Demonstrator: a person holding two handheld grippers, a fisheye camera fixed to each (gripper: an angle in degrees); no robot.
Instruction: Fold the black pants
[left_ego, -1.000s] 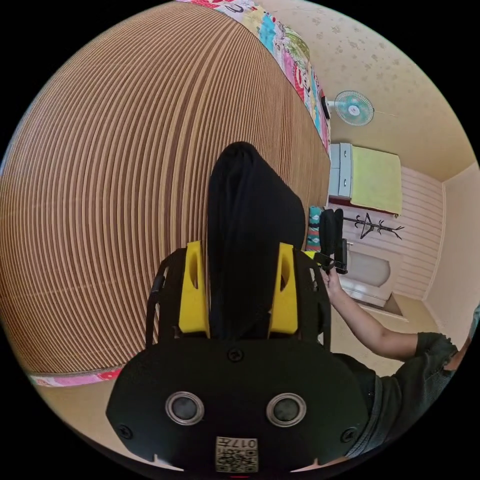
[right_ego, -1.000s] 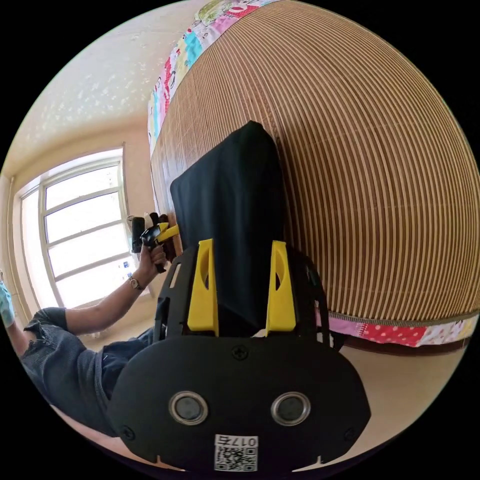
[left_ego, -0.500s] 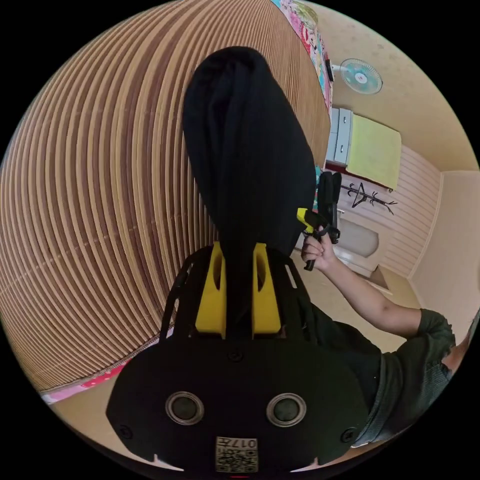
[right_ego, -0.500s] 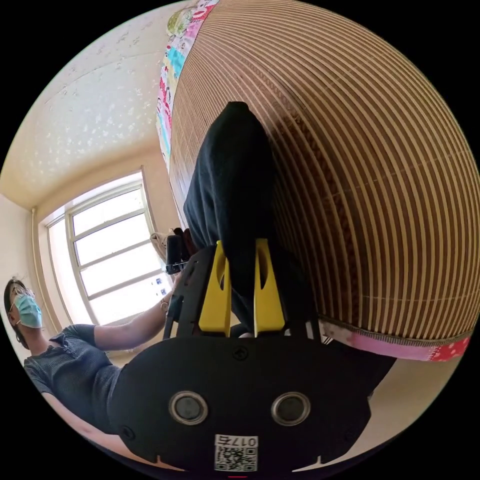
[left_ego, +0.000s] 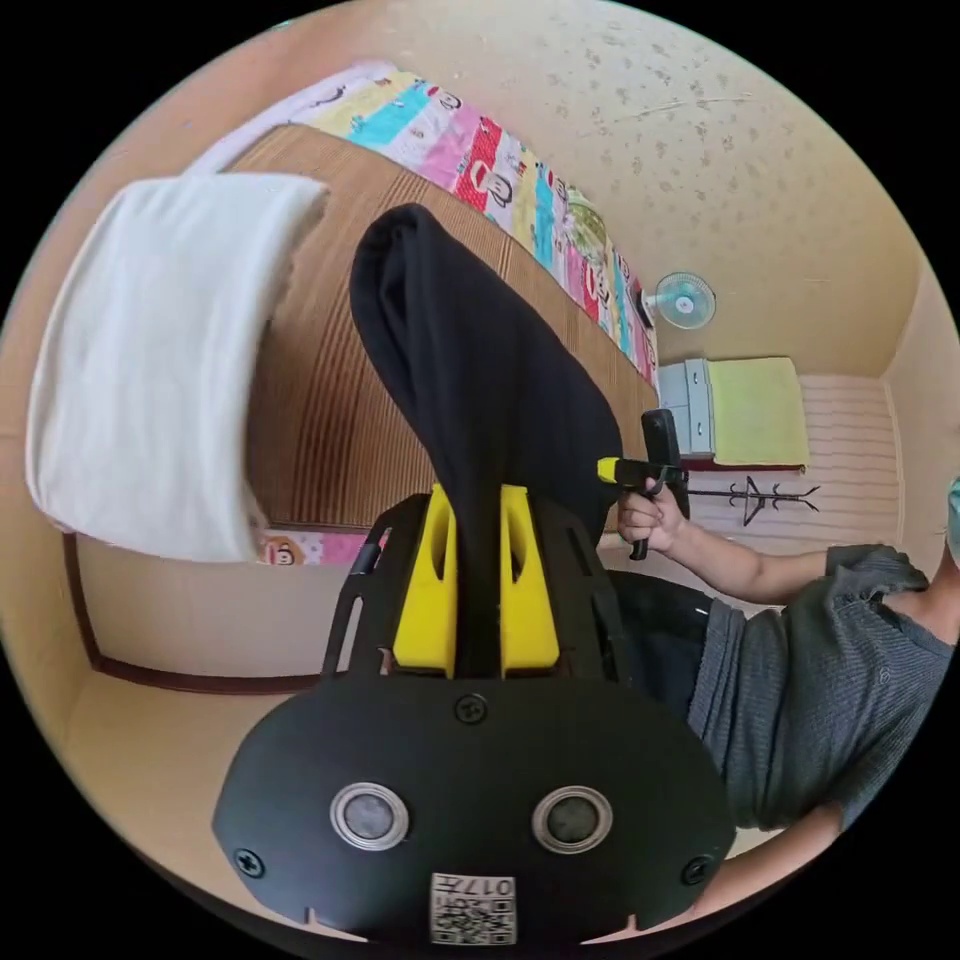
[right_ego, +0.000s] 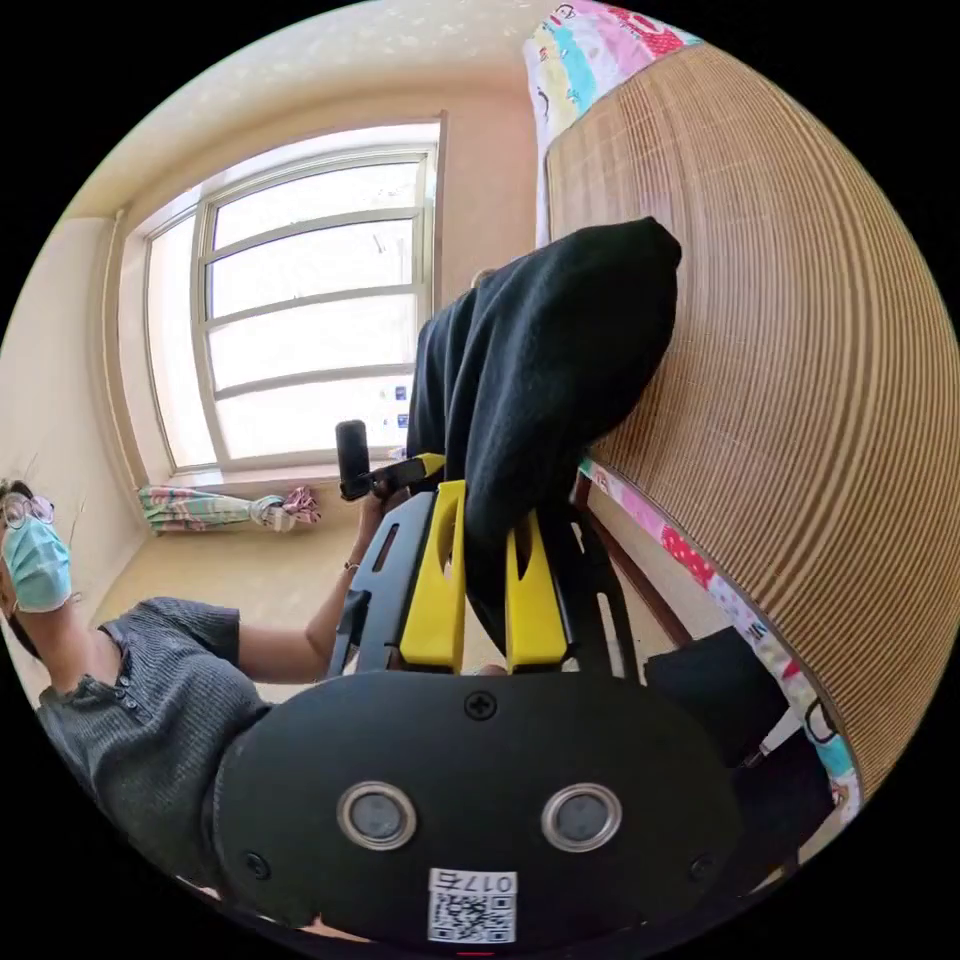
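Both tools (left_ego: 477, 585) (right_ego: 487, 590) clamp black pants (left_ego: 480, 390), draped upward.

Both grippers' (left_ego: 477, 585) (right_ego: 485, 590) jaws clamped tight

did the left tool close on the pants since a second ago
Yes. The left tool now pinches the pants; earlier its jaws stood wide apart around the cloth.

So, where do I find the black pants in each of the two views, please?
Left gripper view: the black fabric pants rise from the picture's middle, clamped between the left gripper's yellow fingers.
Right gripper view: the pants lie just above centre, clamped by the right gripper, draping toward the mat.
Shared landmark: the brown striped bamboo mat on the bed.
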